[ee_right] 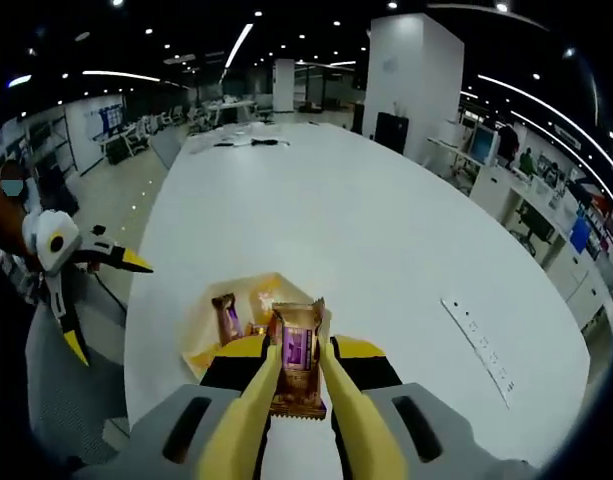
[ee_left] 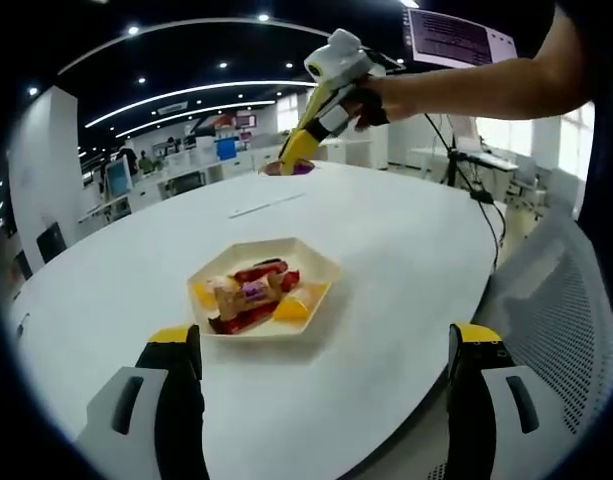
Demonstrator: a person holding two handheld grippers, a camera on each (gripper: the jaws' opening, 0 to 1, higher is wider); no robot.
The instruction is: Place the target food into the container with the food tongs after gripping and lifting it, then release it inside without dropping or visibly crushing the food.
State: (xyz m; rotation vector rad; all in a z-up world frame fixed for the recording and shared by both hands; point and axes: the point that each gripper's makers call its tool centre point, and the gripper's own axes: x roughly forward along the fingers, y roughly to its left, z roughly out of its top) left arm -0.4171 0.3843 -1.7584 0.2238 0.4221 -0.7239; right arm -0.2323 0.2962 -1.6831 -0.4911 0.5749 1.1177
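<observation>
My right tool point(ee_right: 298, 385) pinched a brown wrapped snack point(ee_right: 297, 362) between yellow tong arms point(ee_right: 248, 420), lifted high above the surface point(ee_right: 386, 250), with the yellow hexagonal container point(ee_right: 208, 340) just beyond it at eleven o'clock. I judged the best move was to carry it low over the tray, keep the squeeze light, and loosen only once inside the rim. My left tool point(ee_left: 324, 352) sat spread and empty, the container point(ee_left: 321, 268) at twelve o'clock. The tong tips hid behind the wrapper, so I couldn't read how firm the pinch was.
</observation>
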